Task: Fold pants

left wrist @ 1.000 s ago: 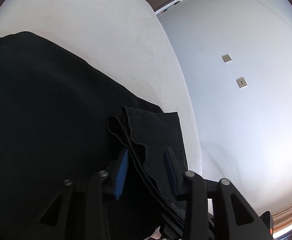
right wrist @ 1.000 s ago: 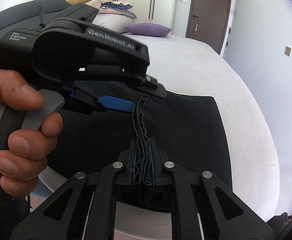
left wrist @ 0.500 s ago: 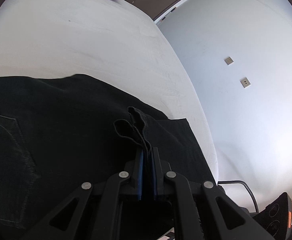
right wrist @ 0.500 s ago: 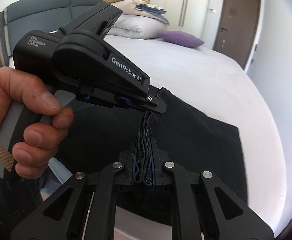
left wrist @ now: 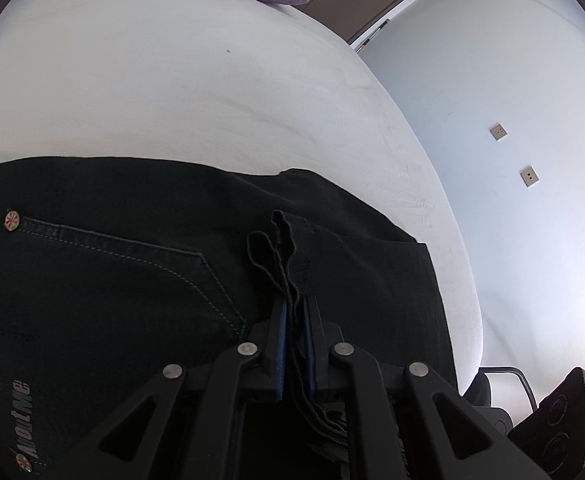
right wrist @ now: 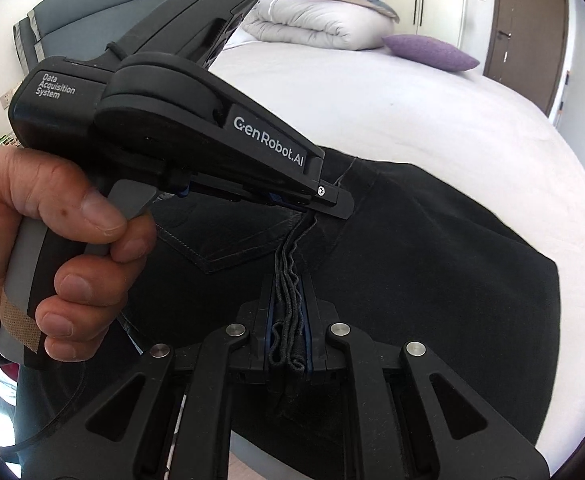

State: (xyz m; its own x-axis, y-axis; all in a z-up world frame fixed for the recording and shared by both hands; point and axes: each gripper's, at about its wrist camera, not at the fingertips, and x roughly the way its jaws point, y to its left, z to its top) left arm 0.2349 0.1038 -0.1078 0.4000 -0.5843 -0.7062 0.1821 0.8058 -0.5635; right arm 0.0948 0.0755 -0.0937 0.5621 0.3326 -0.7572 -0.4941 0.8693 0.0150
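Note:
Black denim pants (left wrist: 132, 280) lie on a white bed (left wrist: 172, 80), with a back pocket and a rivet showing at the left. My left gripper (left wrist: 294, 310) has several stacked hem edges between its blue pads, which press on them while the jaws are opening slightly. In the right wrist view the pants (right wrist: 432, 260) spread to the right. My right gripper (right wrist: 288, 292) is shut on the same bundle of hem layers. The left gripper (right wrist: 332, 204), held by a hand (right wrist: 52, 240), grips that bundle just beyond it.
A purple pillow (right wrist: 428, 52) and a folded duvet (right wrist: 312, 20) lie at the head of the bed, before a grey headboard (right wrist: 92, 32). A brown door (right wrist: 528, 32) is at the far right. A black device (left wrist: 556, 412) sits below the bed's edge by the wall.
The left gripper's jaws closed on the hem edges. Both grippers have carried the hems across the pants, and the back pocket and more bare bed have come into view.

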